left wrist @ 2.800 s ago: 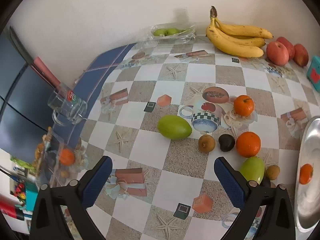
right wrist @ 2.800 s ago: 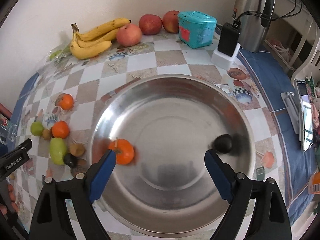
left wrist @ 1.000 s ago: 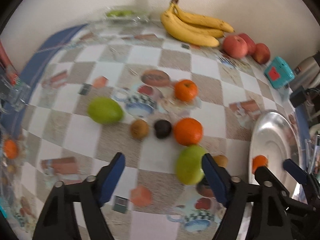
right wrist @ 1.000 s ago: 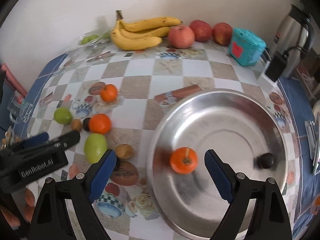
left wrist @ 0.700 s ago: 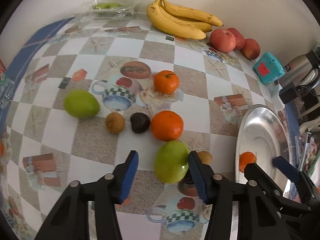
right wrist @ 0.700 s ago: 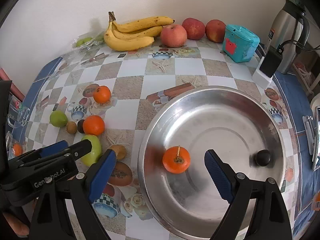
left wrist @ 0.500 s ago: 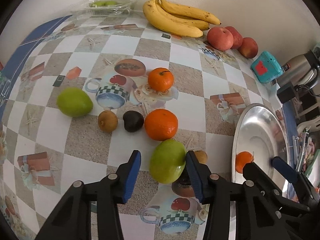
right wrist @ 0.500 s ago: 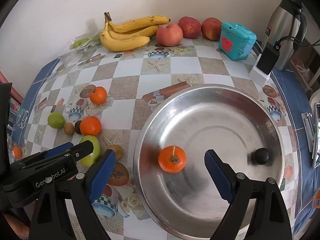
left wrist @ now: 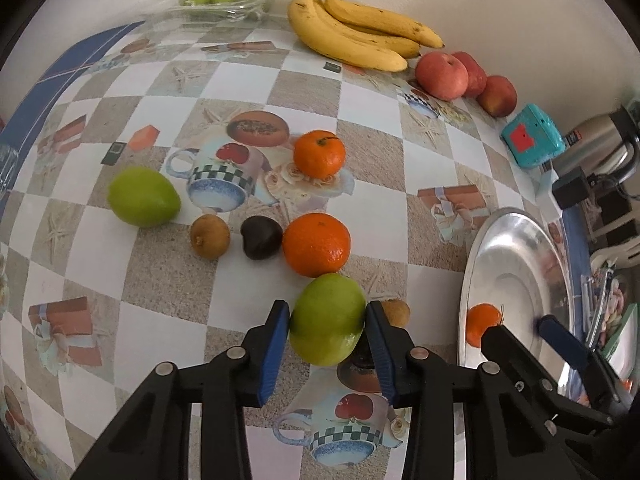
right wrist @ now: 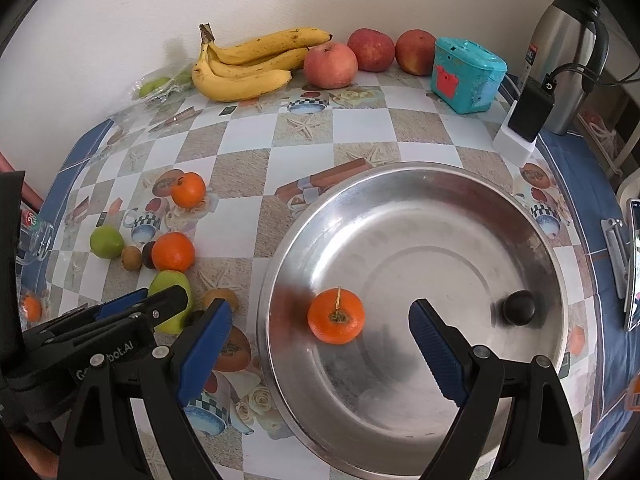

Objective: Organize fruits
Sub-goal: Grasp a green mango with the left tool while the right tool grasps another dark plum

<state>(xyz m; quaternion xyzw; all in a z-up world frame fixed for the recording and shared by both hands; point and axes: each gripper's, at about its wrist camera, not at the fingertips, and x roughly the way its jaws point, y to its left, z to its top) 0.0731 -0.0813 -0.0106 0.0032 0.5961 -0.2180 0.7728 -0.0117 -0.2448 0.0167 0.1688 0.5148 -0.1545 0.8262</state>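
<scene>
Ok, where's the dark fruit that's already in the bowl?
In the right wrist view the dark fruit lies on the right side of the steel bowl, apart from the orange lying left of it.

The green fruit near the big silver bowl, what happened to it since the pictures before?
The left tool came in over the green fruit and its jaws have just been closing; the blue pads now sit against both its sides. The fruit itself hasn't left the table. The right tool stayed wide open over the silver bowl, which still holds one orange and one dark fruit.
</scene>
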